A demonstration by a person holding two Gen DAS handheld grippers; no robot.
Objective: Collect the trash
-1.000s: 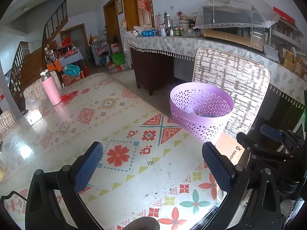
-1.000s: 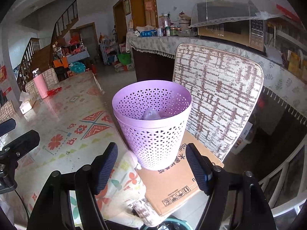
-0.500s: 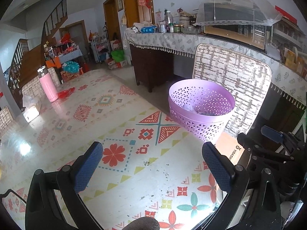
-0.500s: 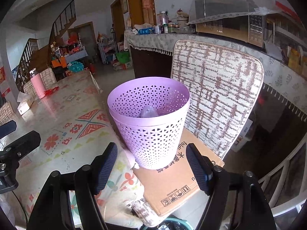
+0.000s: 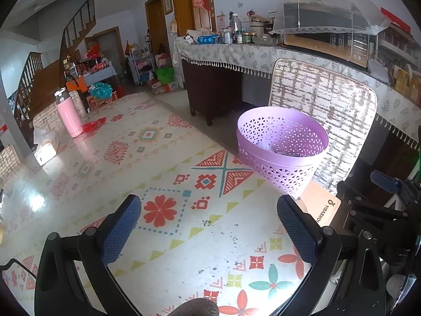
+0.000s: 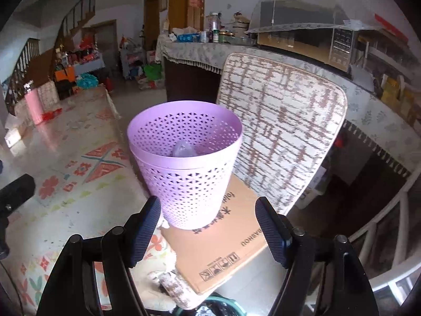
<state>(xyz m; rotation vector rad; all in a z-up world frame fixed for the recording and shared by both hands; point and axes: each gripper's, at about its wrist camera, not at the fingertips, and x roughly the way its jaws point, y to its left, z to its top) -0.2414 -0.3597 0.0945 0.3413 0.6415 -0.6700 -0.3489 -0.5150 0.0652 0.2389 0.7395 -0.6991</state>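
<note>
left wrist view: left gripper (image 5: 208, 226) jaws spread wide with nothing in them over the patterned tablecloth (image 5: 163, 184), purple basket (image 5: 282, 147) off to the right, right wrist view: right gripper (image 6: 208, 233) released too, basket (image 6: 185, 168) sitting on flat cardboard (image 6: 223, 250) on a chair (image 6: 279, 121), clear crumpled trash (image 6: 184, 149) inside it

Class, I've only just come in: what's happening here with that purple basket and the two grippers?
A person is collecting trash with a hand-held gripper in each hand. The purple basket stands on a sheet of cardboard on a chair seat, with some crumpled clear plastic already inside. The right hand-held gripper is open just in front of the basket, holding nothing. The left hand-held gripper is open and empty above the patterned tablecloth.
</note>
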